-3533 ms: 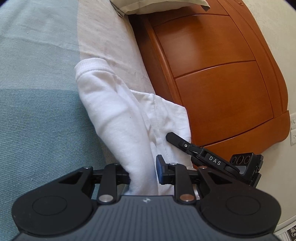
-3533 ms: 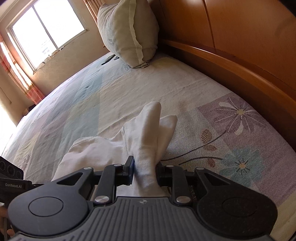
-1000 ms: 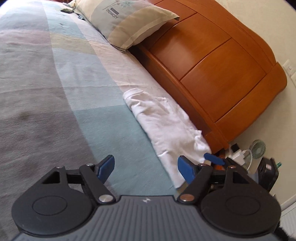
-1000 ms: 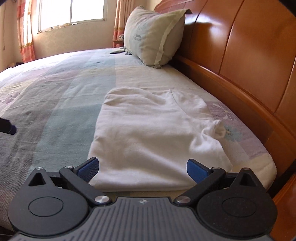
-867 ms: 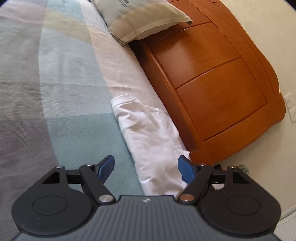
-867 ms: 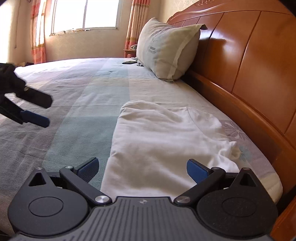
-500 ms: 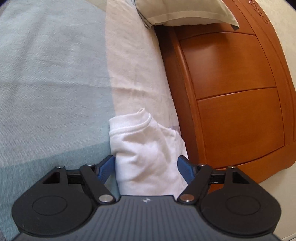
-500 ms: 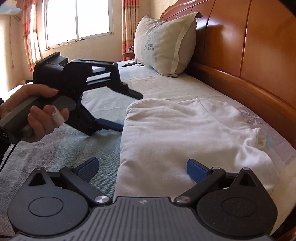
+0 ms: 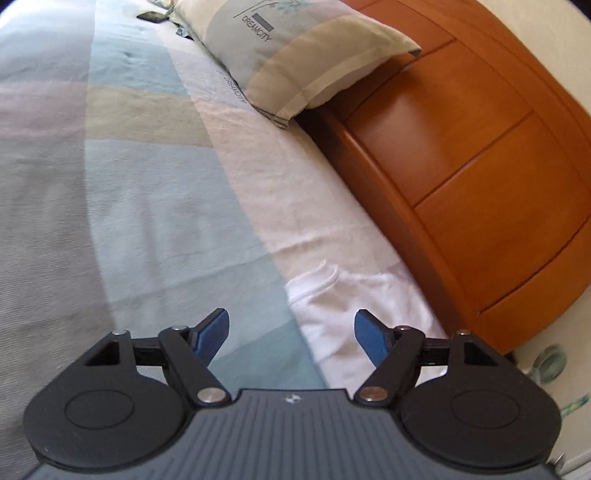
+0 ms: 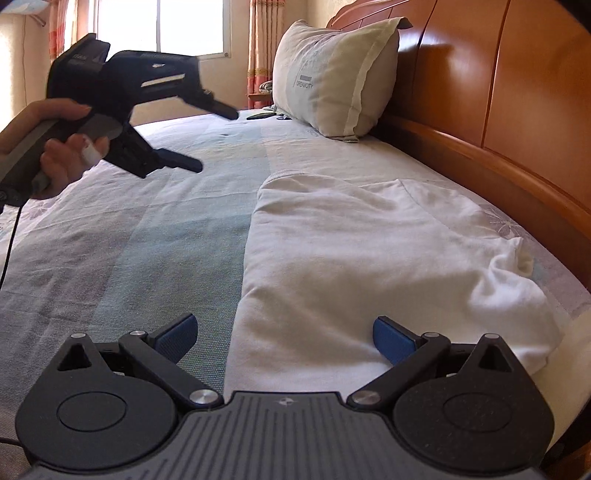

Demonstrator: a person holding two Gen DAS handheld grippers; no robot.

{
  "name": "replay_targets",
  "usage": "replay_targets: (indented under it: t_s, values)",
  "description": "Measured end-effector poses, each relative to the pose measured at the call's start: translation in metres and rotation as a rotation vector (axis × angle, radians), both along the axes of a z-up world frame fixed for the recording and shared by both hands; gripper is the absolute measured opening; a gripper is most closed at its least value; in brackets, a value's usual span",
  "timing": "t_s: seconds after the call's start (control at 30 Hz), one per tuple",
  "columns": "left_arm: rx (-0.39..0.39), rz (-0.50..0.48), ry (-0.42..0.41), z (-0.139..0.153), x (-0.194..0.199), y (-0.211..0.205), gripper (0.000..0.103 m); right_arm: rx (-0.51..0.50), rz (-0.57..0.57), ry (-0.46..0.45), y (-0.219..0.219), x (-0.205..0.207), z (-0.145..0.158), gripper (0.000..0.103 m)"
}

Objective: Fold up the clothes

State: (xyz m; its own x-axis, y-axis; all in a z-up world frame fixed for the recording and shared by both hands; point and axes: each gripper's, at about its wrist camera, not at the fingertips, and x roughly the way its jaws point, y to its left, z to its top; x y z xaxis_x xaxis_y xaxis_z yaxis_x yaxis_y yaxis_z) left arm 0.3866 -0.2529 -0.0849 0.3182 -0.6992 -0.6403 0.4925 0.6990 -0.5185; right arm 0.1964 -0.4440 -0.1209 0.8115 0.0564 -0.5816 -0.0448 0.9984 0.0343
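- Surface: bed covered by a pastel patchwork bedspread [image 10: 155, 236] in blocks of teal, grey, cream and pink, with flower prints near the head end.
- Room: orange wooden headboard [image 10: 509, 96] along the right of the bed; one sunlit window [image 10: 159, 26] with striped curtains on the far wall.
- Pillow [image 10: 332, 74]: one, beige, printed "DREAMCITY", propped against the headboard.
- Small dark flat object [image 10: 260, 116]: one, on the bedspread near the pillow; too small to identify.
- White garment [image 10: 369, 258]: one, partly folded, lying flat beside the headboard, one corner bunched at its right edge.
- Left gripper [image 10: 216, 138]: one, held in a hand [image 10: 55, 147] above the bedspread, left of the garment; jaws wide apart, nothing between them.
- Right gripper [image 10: 282, 338]: one, low at the garment's near edge; blue pads [image 10: 391, 339] spread wide, not pressing the cloth.
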Motion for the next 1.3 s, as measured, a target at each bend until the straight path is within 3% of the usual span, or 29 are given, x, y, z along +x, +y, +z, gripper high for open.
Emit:
replay_targets:
  t_s: [0.17,0.3,0.5,0.63,0.7,0.83,1.0,1.17,1.3]
  values:
    - [0.281,-0.077,-0.167,-0.009,-0.081,0.03,0.084,-0.02,-0.01,0.008,0.001,-0.016,0.007,0.103]
    - [0.408,-0.051,-0.282,-0.012,-0.134,0.045,0.091,-0.033,-0.039,0.039,-0.007,-0.029,0.006,0.103]
    - [0.388,-0.001,-0.345,-0.008,-0.172,0.063,0.092,-0.114,-0.118,-0.08,-0.043,-0.016,0.03,0.103]
    - [0.395,0.033,-0.366,-0.005,-0.188,0.073,0.092,-0.1,-0.205,0.06,-0.083,0.009,0.006,0.102]
    - [0.417,0.036,-0.407,-0.004,-0.195,0.077,0.095,-0.047,-0.218,0.051,-0.094,-0.001,0.008,0.102]
    - [0.443,0.045,-0.46,0.0,-0.202,0.077,0.098,-0.028,-0.191,-0.032,-0.076,-0.014,0.033,0.103]
    - [0.409,0.066,-0.452,0.004,-0.206,0.075,0.098,-0.034,-0.097,-0.077,-0.049,0.017,0.05,0.103]
    - [0.411,0.041,-0.449,0.002,-0.212,0.075,0.098,-0.043,-0.101,0.062,-0.046,0.064,0.018,0.103]
    - [0.4,0.015,-0.433,-0.003,-0.213,0.07,0.098,-0.062,-0.102,0.069,-0.043,0.062,0.011,0.103]
